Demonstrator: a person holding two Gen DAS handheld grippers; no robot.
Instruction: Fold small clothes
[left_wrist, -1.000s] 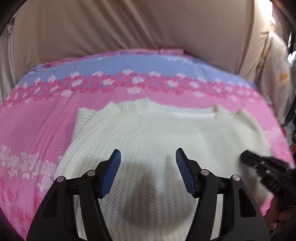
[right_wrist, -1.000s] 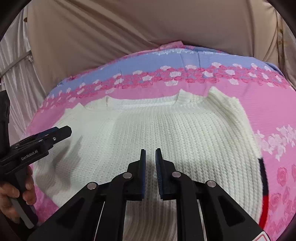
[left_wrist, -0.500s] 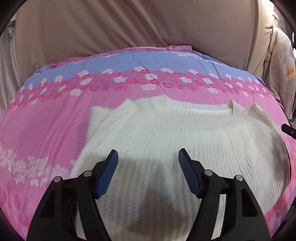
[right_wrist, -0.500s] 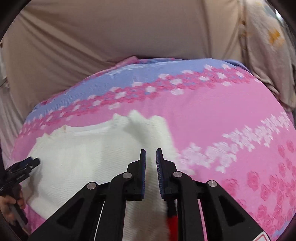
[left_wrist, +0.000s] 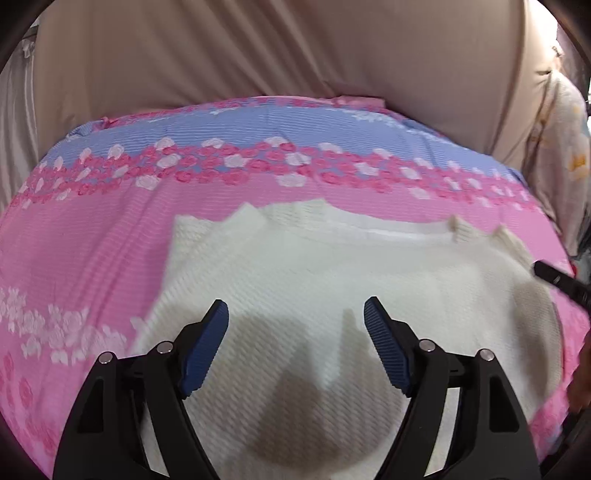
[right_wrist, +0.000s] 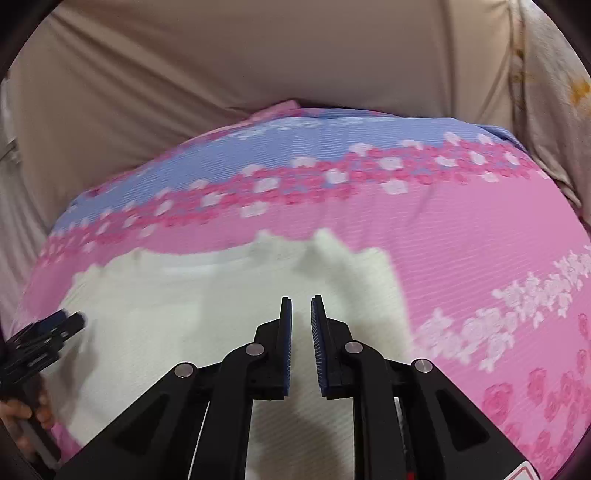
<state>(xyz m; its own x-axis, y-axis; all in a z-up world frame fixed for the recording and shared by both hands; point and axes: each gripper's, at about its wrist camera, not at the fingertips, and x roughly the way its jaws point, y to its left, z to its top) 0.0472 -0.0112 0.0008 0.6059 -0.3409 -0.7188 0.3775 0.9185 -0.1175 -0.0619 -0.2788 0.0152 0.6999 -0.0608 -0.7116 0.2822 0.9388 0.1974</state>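
Swung rightward, the right hand-held gripper (right_wrist: 301, 317) (nearly closed, empty) hovers over the white sweater (right_wrist: 177, 317); left hand-held gripper (left_wrist: 295, 321) gapes.

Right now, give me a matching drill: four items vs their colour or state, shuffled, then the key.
Items:
1. left claw
2. right claw
3. sweater
4. bedspread

States:
A. pink and blue with a flower print
B. fingers nearly together, nothing between them
C. cream knit, lying flat
D. fingers spread wide, above the knit

Pairs: 1-D, 2-B, 3-C, 4-A
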